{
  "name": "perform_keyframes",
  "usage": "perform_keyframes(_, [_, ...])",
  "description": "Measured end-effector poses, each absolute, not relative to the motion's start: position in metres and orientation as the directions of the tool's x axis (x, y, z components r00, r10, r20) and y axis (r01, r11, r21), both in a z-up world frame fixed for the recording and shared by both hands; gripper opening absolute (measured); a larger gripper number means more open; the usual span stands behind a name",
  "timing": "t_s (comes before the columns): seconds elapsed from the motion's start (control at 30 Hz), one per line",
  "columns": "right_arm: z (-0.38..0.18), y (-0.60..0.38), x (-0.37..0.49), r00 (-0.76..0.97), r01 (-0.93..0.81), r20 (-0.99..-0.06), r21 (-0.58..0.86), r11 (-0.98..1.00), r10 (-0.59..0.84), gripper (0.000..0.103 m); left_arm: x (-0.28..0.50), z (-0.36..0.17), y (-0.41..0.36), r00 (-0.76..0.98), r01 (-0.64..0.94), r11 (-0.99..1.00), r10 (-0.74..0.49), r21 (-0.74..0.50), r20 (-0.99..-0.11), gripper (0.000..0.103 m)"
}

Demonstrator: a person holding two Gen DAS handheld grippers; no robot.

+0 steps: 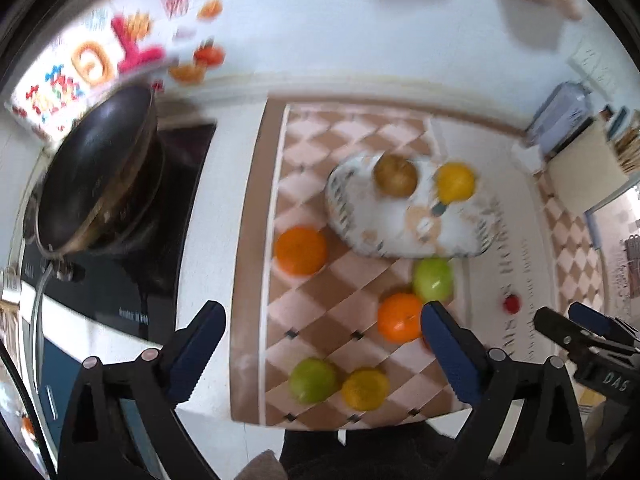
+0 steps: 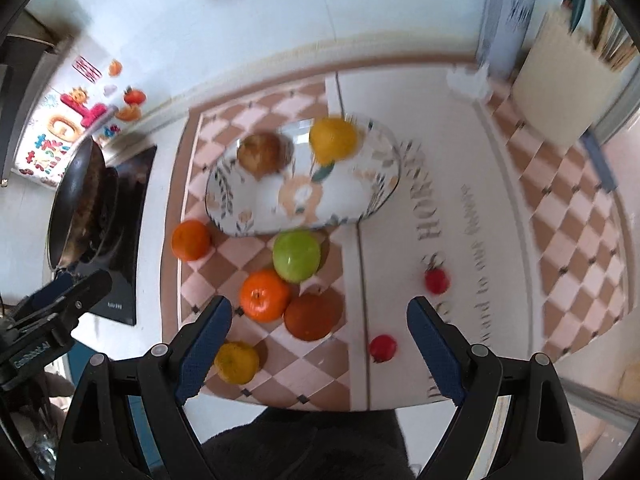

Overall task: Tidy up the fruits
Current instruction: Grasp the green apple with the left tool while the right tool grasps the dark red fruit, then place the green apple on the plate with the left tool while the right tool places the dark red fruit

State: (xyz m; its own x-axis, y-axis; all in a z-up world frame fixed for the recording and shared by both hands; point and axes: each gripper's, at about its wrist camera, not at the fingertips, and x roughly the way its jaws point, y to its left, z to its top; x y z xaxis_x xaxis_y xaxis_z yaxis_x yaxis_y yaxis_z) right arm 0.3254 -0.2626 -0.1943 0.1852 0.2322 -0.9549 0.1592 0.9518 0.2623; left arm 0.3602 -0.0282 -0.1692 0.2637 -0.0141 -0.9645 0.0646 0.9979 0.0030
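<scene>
A dark pan [image 2: 80, 204] sits at the left of the bench [image 2: 452, 200]. Next, the left gripper [image 1: 322, 354] hangs empty, jaws spread wide, over loose fruit on the checkered mat [image 1: 320, 320]. The floral plate [image 2: 304, 188] already holds a brown fruit [image 2: 260, 151] and a yellow one [image 2: 333, 138] — seemingly the collection point. The right gripper [image 2: 320, 346] — jaws likewise released — hovers above an orange [image 2: 265, 294].

Black tongs [image 1: 322, 354], ribbed blue pads [image 1: 450, 356], silver screws.
</scene>
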Motion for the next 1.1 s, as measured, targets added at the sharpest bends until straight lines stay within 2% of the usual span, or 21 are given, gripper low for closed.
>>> perform_keyframes(0.13, [-0.242, -0.255, 0.33, 0.094, 0.174, -0.96, 0.277, 0.945, 0.264, 0.092, 0.356, -0.216, -0.011, 0.125, 0.042, 0.999, -0.008, -0.003, -0.992, 0.1])
perform_keyframes(0.3, [-0.286, -0.245, 0.332, 0.013, 0.182, -0.958, 0.285, 0.941, 0.287, 0.091, 0.341, -0.275, 0.011, -0.047, -0.061, 0.995, -0.086, -0.084, -0.995, 0.1])
perform_keyframes(0.37, [-0.297, -0.239, 0.332, -0.006, 0.169, -0.956, 0.289, 0.942, 0.294, 0.091, 0.337, -0.294, 0.018, -0.093, -0.104, 0.988, -0.12, -0.111, -0.988, 0.096])
perform_keyframes(0.47, [-0.31, -0.232, 0.333, -0.033, 0.15, -0.957, 0.28, 0.948, 0.288, 0.087, 0.332, -0.315, 0.02, -0.144, -0.129, 0.981, -0.164, -0.146, -0.976, 0.088])
perform_keyframes(0.5, [-0.312, -0.23, 0.334, -0.038, 0.147, -0.958, 0.275, 0.95, 0.284, 0.086, 0.331, -0.318, 0.019, -0.147, -0.125, 0.98, -0.174, -0.156, -0.974, 0.083])
perform_keyframes(0.53, [-0.315, -0.229, 0.335, -0.044, 0.144, -0.959, 0.271, 0.952, 0.28, 0.085, 0.33, -0.323, 0.017, -0.154, -0.114, 0.98, -0.177, -0.16, -0.972, 0.073])
perform_keyframes(0.6, [-0.32, -0.226, 0.335, -0.052, 0.135, -0.96, 0.265, 0.955, 0.274, 0.084, 0.327, -0.329, 0.012, -0.168, -0.089, 0.983, -0.173, -0.159, -0.971, 0.063])
perform_keyframes(0.7, [-0.328, -0.219, 0.337, -0.057, 0.108, -0.965, 0.248, 0.963, 0.255, 0.08, 0.323, -0.332, 0.003, -0.169, -0.06, 0.98, -0.199, -0.191, -0.965, 0.055])
perform_keyframes(0.77, [-0.333, -0.213, 0.339, -0.05, 0.088, -0.969, 0.237, 0.968, 0.242, 0.071, 0.322, -0.33, -0.005, -0.159, -0.019, 0.986, -0.165, -0.164, -0.973, 0.054])
perform_keyframes(0.83, [-0.336, -0.209, 0.34, -0.038, 0.072, -0.968, 0.244, 0.967, 0.248, 0.068, 0.323, -0.328, -0.011, -0.15, 0.0, 0.99, -0.142, -0.143, -0.978, 0.054])
perform_keyframes(0.87, [-0.334, -0.206, 0.34, -0.027, 0.056, -0.966, 0.254, 0.966, 0.255, 0.061, 0.325, -0.327, -0.013, -0.144, -0.002, 0.991, -0.133, -0.134, -0.981, 0.054])
perform_keyframes(0.9, [-0.332, -0.203, 0.339, -0.028, 0.034, -0.967, 0.252, 0.967, 0.253, 0.059, 0.326, -0.326, -0.013, -0.136, -0.008, 0.992, -0.124, -0.125, -0.983, 0.054])
perform_keyframes(0.97, [-0.331, -0.199, 0.334, -0.04, 0.003, -0.977, 0.21, 0.978, 0.21, 0.059, 0.333, -0.322, -0.008, -0.117, -0.025, 0.994, -0.108, -0.106, -0.987, 0.054])
perform_keyframes(1.1, [-0.333, -0.202, 0.325, -0.047, 0.009, -0.971, 0.234, 0.972, 0.234, 0.059, 0.34, -0.322, 0.002, -0.103, -0.059, 0.993, -0.106, -0.1, -0.989, 0.055])
